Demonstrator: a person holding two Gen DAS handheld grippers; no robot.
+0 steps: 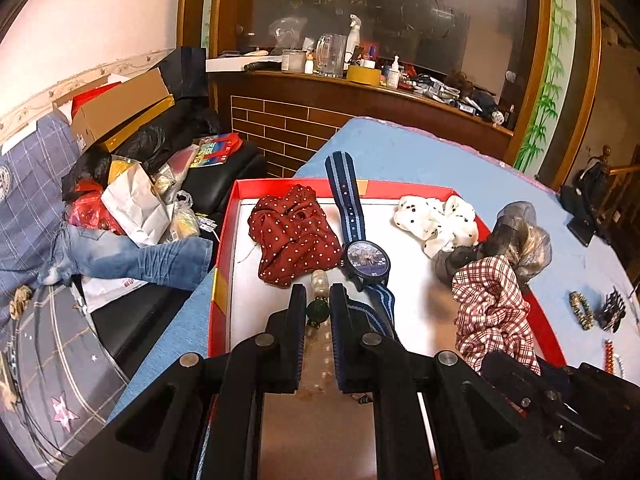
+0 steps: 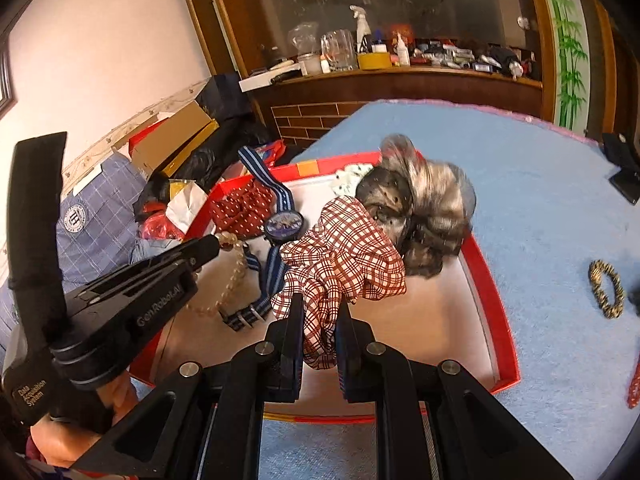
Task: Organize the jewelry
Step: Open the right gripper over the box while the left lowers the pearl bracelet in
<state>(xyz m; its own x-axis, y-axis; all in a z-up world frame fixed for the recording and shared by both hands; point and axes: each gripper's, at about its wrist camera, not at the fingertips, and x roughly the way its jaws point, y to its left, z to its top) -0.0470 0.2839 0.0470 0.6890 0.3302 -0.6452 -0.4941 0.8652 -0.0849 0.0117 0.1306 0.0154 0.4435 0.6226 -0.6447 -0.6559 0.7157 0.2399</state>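
A red-rimmed tray on the blue table holds a dotted dark-red scrunchie, a blue striped watch, a white spotted scrunchie and a grey gauze scrunchie. My left gripper is shut on a pale bead bracelet with a green bead, over the tray. My right gripper is shut on a red plaid scrunchie over the tray's right side.
On the table right of the tray lie a braided band, a dark claw clip and an orange bead string. A cluttered sofa stands at left, a wooden counter behind.
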